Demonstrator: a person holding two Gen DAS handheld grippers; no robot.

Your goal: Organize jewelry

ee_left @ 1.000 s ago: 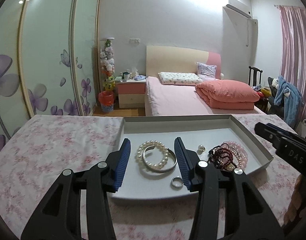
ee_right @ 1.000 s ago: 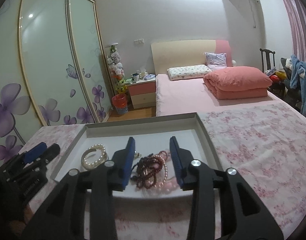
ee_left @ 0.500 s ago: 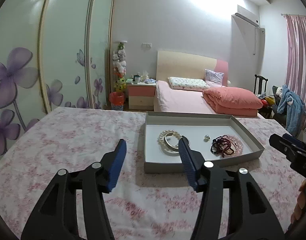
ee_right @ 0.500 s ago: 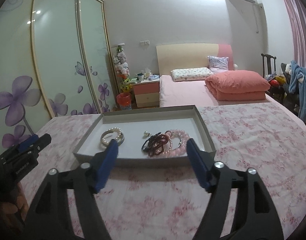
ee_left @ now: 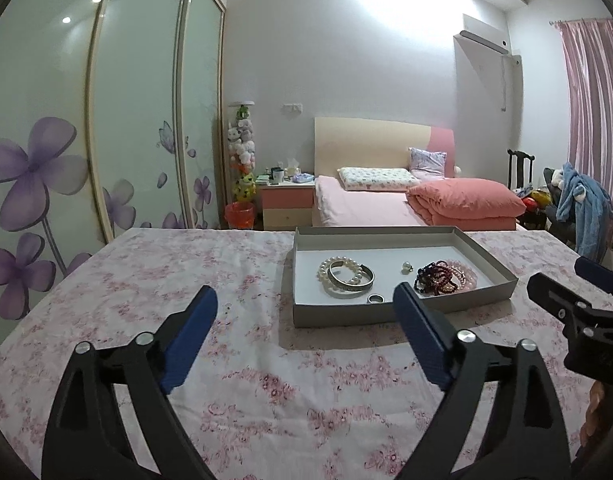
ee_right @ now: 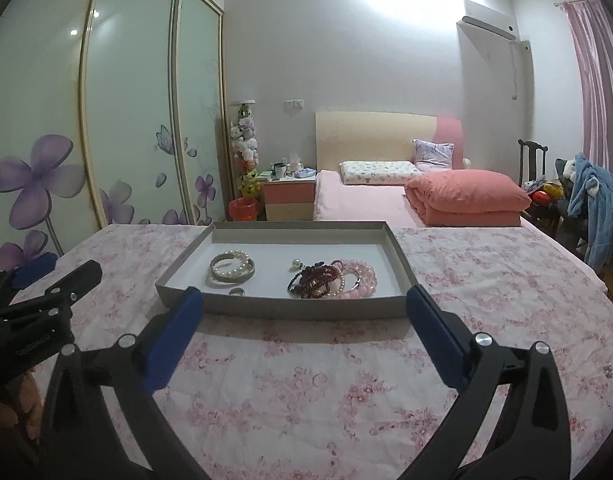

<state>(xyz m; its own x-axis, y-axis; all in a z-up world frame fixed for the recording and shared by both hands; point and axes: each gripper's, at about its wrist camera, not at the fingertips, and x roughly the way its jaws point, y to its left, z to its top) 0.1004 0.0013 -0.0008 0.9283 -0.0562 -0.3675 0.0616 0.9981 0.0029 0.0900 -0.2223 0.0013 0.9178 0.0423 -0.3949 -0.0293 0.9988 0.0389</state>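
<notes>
Blue-padded left gripper (ee_left: 304, 312) and right gripper (ee_right: 304, 312), jaws just opened wide, empty

The tablecloth (ee_right: 486, 280) is white with a pink floral print, and the tray (ee_right: 306, 309) is grey outside, white inside. Bracelets: white pearl bracelet (ee_right: 236, 258), dark red beaded bracelet (ee_right: 316, 280), pale pink bracelet (ee_right: 364, 276). Gripper pads (ee_right: 174, 344) are blue on black.

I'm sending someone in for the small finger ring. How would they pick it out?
On the floral tablecloth sits a shallow grey tray. Look near its front wall, just in front of the silver bangle that overlaps the pearl bracelet. The ring is the smallest plain metal band there, lying alone and beadless.
</notes>
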